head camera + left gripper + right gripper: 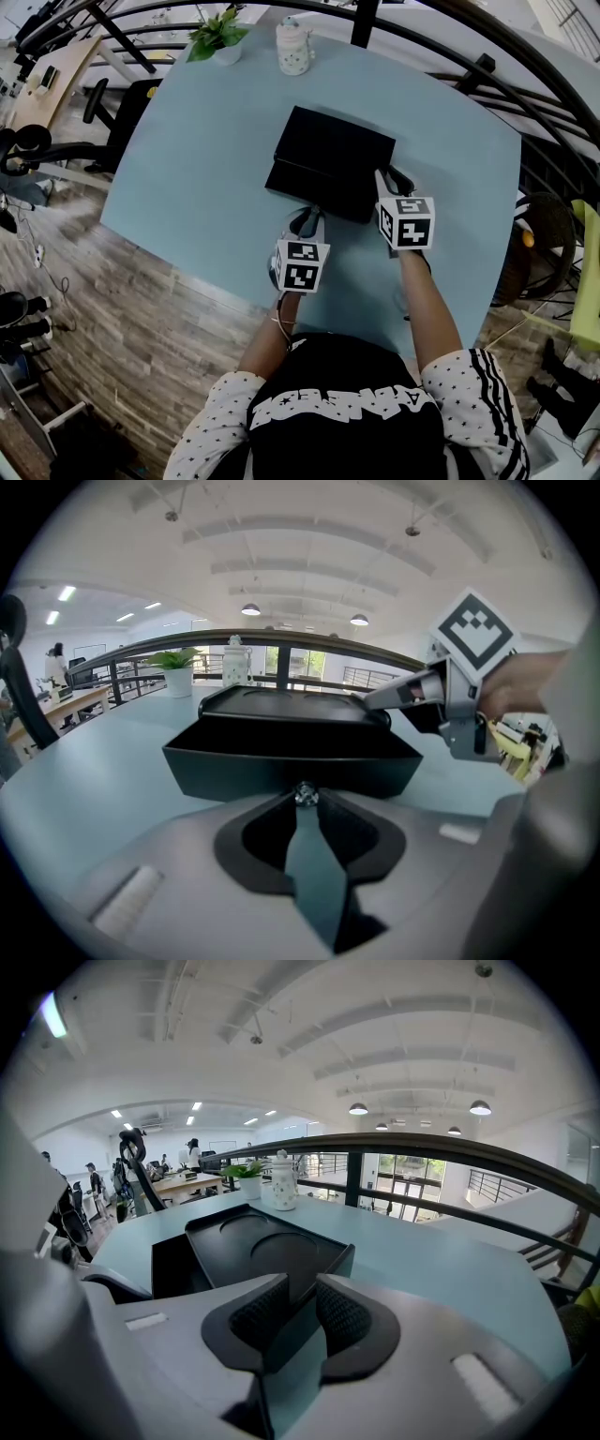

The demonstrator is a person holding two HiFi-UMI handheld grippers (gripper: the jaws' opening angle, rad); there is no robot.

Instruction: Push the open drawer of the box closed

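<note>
A black box lies in the middle of the pale blue table. Its drawer stands pulled out toward me, and its dark front fills the left gripper view. My left gripper sits at the middle of that front, its tips closed round a small shiny knob. At the box's near right corner is my right gripper. Its ribbed pads stand close together with the corner rim of the box running between them. The recessed lid shows beyond.
A white patterned jar and a small potted plant stand at the table's far edge. A black railing curves behind the table. The wooden floor lies to my left, with office chairs there.
</note>
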